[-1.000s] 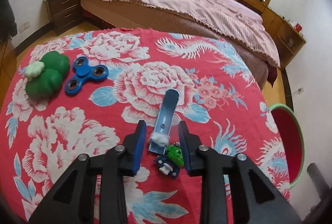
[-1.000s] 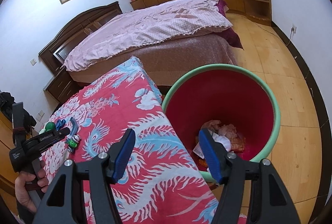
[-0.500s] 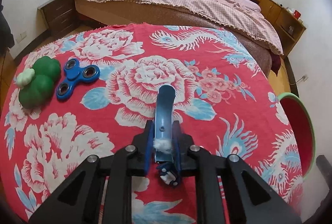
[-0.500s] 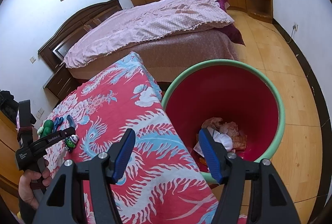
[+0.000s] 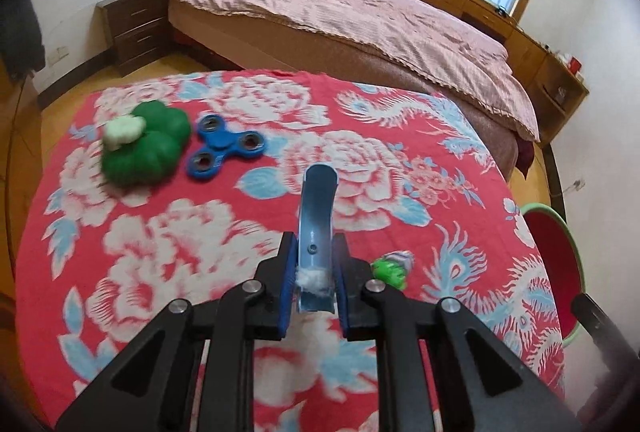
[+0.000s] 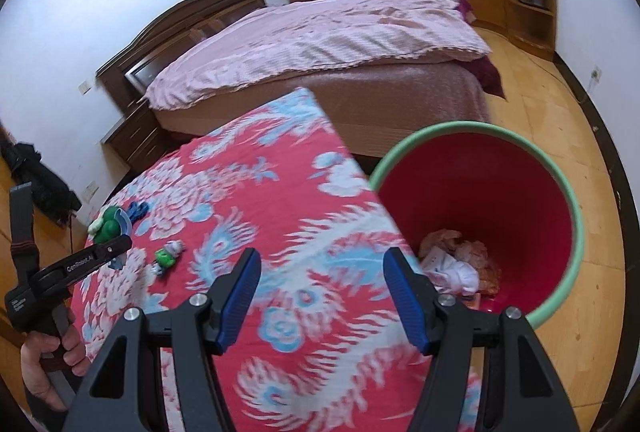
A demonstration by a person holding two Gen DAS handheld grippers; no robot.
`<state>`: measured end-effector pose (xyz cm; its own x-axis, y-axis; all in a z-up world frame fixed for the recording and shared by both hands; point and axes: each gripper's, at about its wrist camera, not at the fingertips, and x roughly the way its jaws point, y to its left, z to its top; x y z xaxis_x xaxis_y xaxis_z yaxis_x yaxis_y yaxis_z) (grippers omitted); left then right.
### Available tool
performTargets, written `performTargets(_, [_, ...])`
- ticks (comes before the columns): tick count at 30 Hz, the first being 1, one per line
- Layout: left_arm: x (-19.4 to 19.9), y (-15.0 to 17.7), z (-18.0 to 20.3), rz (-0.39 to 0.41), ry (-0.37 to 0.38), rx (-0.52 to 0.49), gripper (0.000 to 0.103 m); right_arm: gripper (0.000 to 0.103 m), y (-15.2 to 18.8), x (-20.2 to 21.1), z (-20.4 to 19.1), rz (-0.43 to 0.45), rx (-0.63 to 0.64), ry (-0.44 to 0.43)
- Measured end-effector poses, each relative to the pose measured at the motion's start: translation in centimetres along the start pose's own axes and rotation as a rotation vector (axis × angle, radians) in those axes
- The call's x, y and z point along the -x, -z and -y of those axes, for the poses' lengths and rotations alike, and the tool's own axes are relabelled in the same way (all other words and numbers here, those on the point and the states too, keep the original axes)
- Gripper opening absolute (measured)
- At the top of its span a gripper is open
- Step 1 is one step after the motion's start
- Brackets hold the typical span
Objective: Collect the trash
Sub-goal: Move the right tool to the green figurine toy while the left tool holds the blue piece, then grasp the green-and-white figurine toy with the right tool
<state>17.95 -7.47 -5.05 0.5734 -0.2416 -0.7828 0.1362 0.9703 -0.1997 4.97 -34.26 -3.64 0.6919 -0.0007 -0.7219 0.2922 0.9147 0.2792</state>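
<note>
- Left gripper (image 5: 314, 282): clenched on a curved blue plastic strip (image 5: 316, 207), pads pressed on its near end; a tuft of white fluff (image 5: 314, 276) clings to the strip between the pads.
- The strip sticks out past the fingertips, far end arcing away over the tablecloth (image 5: 168, 244); it looks raised off the cloth, though contact at the tip cannot be told.
- Just right of the left gripper, a small green toy figure (image 5: 392, 268) lies on the cloth.
- Farther off to the left: a blue fidget spinner (image 5: 226, 145), and beside it a green squishy toy (image 5: 146, 147) with a white lump (image 5: 122, 127) on top.
- Right gripper (image 6: 320, 298): released, jaws wide apart, nothing between them; it hangs over the near right edge of the table.
- Red bin with green rim (image 6: 574, 216) stands on the wood floor just right of the table; crumpled paper and wrappers (image 6: 456, 264) lie at its bottom.
- From the right wrist view, a hand (image 6: 44, 364) grips the handle of the left gripper at the near left.
- Beyond the table: a bed (image 5: 340, 3) with pink cover, dark nightstand (image 5: 134, 21), window with red-hemmed curtain.
</note>
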Motion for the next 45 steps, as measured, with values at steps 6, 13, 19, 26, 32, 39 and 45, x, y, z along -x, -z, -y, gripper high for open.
performTargets(6, [1.6, 1.0, -3.1, 0.009, -0.011, 0.045, 0.017, 0.066, 0.3, -1.3, -4.6, -0.035, 0.077, -0.045])
performTargets(13, [2.8, 1.8, -6.8, 0.03, -0.044, 0.102, 0.017, 0.066, 0.8, -3.3, -9.9, -0.065, 0.166, -0.078])
performTargets(19, [3.0, 2.5, -9.3, 0.038, -0.052, 0.148, 0.017, 0.066, 1.5, -6.2, -13.7, -0.107, 0.218, -0.088])
performTargets(26, [2.4, 2.8, -10.5, 0.03, -0.054, 0.168, 0.017, 0.066, 1.9, -8.5, -16.2, -0.126, 0.268, -0.069])
performTargets(32, [1.9, 2.9, -10.5, 0.023, -0.042, 0.167, 0.017, 0.066, 2.1, -9.7, -17.1, -0.128, 0.3, -0.05])
performTargets(39, [1.6, 2.9, -10.3, 0.02, -0.039, 0.158, 0.017, 0.055, 2.6, -10.7, -17.7, -0.138, 0.335, -0.036])
performTargets(45, [1.4, 3.0, -10.2, 0.015, -0.036, 0.155, 0.017, 0.05, 2.8, -10.7, -17.9, -0.12, 0.358, -0.023])
